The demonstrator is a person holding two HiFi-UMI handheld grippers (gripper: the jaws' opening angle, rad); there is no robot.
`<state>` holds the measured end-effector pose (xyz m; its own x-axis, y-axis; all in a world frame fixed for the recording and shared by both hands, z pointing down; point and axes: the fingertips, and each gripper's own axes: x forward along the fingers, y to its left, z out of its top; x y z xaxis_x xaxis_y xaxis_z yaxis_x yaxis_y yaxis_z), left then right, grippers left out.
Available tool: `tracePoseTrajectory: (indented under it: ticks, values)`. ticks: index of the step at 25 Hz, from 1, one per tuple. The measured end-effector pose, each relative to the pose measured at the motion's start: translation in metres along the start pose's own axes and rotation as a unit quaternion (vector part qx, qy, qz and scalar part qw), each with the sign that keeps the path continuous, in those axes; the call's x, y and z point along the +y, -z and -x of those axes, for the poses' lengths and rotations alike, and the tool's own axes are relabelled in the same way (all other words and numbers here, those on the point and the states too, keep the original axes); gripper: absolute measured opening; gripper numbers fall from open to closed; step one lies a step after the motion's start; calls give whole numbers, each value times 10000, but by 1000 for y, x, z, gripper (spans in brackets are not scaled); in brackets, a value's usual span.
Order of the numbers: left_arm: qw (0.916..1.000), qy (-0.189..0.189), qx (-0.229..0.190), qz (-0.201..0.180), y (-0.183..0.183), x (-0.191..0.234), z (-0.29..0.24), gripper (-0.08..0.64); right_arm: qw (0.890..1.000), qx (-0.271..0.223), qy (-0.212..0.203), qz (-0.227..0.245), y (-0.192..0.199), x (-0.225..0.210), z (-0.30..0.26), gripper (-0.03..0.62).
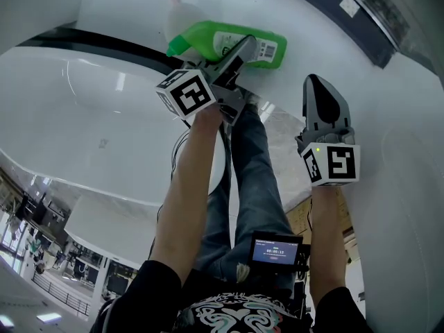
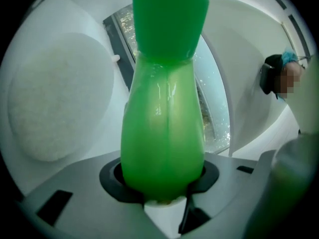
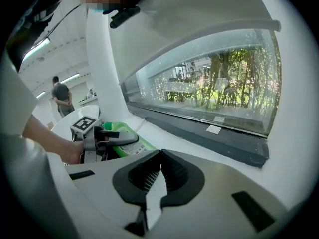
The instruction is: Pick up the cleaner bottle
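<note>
Plainly the left tongs [image 1: 244, 49] are the ones on the job. From the head view the bottle [image 1: 232, 41] lies on its side on the white ledge [image 1: 326, 33] by the window, long axis across the picture with the cap [image 1: 179, 46] to the left. The left tongs come up from below and cross its body. The right tongs [image 1: 318, 85] hover well apart to the right, pointing past the bottle's base end. In the left gripper view the green body fills the hollow between the two dark pads [image 2: 110, 179], and both flanks look to be touched. The tongs stand wide, and I judge them closed around the bottle, not merely waiting beside it. Its long axis runs up the picture, square to the line on which the tongs close, with the cap at the far end. In the right gripper view the right tongs are shut tip to tip with nothing between them. The bottle shows off to their left, low on the ledge, with one left jaw lying over it. To my eye only the lift is left, and it belongs to the left hand.
</note>
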<state>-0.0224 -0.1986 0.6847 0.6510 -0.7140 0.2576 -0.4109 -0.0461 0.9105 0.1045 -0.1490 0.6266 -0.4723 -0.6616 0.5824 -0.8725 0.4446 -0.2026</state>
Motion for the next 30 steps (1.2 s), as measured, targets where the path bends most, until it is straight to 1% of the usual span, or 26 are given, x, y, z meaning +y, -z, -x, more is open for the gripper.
tracePoseTrajectory:
  ticks: [2,4,7,14,17,21,23,25,28,30]
  values:
    - [9994,123,-168,289,-4,-2,3,198,10000,-4,13,-4,0,0,1,28]
    - [9981,100,-235,555,-3,-2,7,198,10000,-15,34,-6,0,-1,2,28]
    - [9967,114,-285,745,-4,-4,10,198,10000,-65,53,9,-2,-3,2,27]
    - [9964,311,-362,697,-15,-26,15,198,9994,-216,256,107,-21,-10,3,28]
    - [9963,432,-373,647,-18,-29,15,198,9989,-315,313,167,-22,-13,-5,28]
    - [9942,749,-501,581,-24,-38,12,198,9975,-492,417,288,-25,-18,-12,28]
    - [9931,796,-573,648,-29,-50,20,198,9965,-551,488,400,-35,-15,-4,28]
    - [9929,754,-593,708,-35,-66,29,198,9954,-601,550,509,-50,-12,8,28]
    - [9936,692,-566,683,-46,-82,21,198,9936,-737,583,625,-75,-28,14,28]
    - [9933,706,-603,690,-57,-102,22,198,9921,-835,608,708,-97,-33,23,28]
